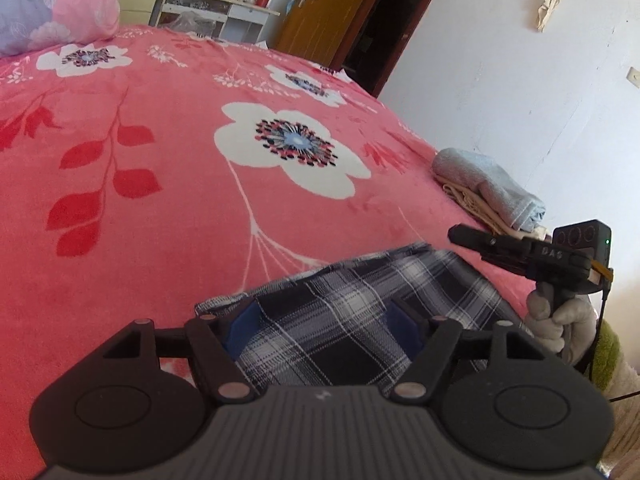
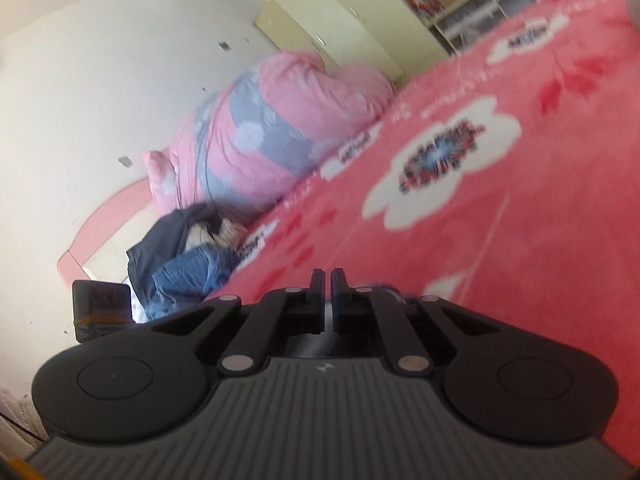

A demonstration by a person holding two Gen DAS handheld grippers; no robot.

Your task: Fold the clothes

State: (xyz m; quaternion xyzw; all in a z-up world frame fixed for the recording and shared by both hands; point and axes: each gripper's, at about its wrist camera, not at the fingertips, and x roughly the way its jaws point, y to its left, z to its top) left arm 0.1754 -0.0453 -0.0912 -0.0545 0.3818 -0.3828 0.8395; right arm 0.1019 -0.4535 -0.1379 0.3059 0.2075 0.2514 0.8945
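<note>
Bed [image 1: 168, 184] covered with a pink floral blanket; a pink-and-grey pillow [image 1: 60, 4] at its far left.

Plaid shirt [image 1: 360, 308], dark blue and white, lies flat at the near edge of the bed, directly under the left gripper [image 1: 322, 320]. Left jaws stand wide apart, released, blue pads either side of the cloth; nothing pinched that I can tell.

Right gripper [image 1: 454, 234] seen from the left wrist view just right of the shirt, held by a gloved hand [image 1: 560, 320], above the bed edge. In its own view the right gripper [image 2: 327, 280] is clenched, only a thin slit between the fingers, nothing in it.

Stack of folded cloth [image 1: 492, 196], light blue over beige, at the right bed edge. Heap of dark and denim clothes [image 2: 188, 264] near the pillow [image 2: 280, 132]. View from the right wrist is blurred.
</note>
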